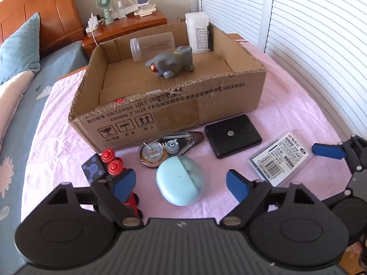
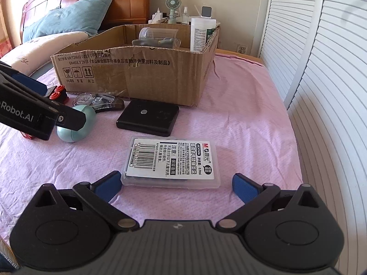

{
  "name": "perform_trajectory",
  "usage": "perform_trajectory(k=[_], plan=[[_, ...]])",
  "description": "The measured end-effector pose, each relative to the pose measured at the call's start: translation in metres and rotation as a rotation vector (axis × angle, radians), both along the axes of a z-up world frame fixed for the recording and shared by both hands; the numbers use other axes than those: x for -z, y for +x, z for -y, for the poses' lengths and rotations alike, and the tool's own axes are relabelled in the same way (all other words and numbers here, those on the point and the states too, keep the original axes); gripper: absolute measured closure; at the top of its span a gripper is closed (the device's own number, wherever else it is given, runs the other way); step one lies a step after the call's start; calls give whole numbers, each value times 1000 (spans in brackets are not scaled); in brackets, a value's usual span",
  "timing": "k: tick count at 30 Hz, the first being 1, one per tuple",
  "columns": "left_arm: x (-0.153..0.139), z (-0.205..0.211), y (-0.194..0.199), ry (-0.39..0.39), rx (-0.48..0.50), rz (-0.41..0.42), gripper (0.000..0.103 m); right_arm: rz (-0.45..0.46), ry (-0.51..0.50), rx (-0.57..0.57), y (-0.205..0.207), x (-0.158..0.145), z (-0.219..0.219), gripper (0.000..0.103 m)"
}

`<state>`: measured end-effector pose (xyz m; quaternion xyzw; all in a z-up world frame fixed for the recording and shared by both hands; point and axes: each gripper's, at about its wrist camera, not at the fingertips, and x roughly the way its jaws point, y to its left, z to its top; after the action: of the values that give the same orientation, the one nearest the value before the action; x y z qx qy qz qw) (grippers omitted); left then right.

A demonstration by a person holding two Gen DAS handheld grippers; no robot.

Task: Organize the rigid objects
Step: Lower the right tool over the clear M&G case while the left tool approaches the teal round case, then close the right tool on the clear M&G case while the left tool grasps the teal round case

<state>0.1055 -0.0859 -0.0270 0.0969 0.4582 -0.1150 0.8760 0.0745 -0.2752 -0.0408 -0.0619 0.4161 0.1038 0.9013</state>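
Observation:
A cardboard box (image 1: 206, 98) stands on the pink cloth and holds a clear jar (image 1: 152, 45), a grey toy animal (image 1: 172, 61) and a white bottle (image 1: 198, 32). In front of it lie a red toy truck (image 1: 112, 162), a correction tape (image 1: 169, 146), a pale blue oval case (image 1: 180, 181), a black flat box (image 1: 232, 135) and a clear plastic case with a label (image 2: 172, 160). My left gripper (image 1: 181, 184) is open around the blue case. My right gripper (image 2: 177, 184) is open on both sides of the clear case's near end.
The pink cloth (image 2: 240, 119) covers the bed up to white slatted doors (image 2: 321, 68) on the right. Pillows (image 2: 66, 23) and a wooden headboard lie at the left. A nightstand (image 1: 128, 25) with a small fan stands behind the box.

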Motion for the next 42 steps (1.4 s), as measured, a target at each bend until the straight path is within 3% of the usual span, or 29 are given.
perform_trajectory(k=[4, 13, 23, 42], plan=[[13, 3, 8, -5, -43, -67, 38, 0, 0, -7, -2, 0, 1, 0], [28, 0, 23, -51, -88, -122, 39, -3, 0, -10, -2, 0, 1, 0], [29, 2, 23, -69, -47, -68, 42, -10, -1, -16, 0, -1, 0, 0], [29, -4, 16, -87, -67, -24, 42, 45, 18, -76, 17, 4, -9, 0]])
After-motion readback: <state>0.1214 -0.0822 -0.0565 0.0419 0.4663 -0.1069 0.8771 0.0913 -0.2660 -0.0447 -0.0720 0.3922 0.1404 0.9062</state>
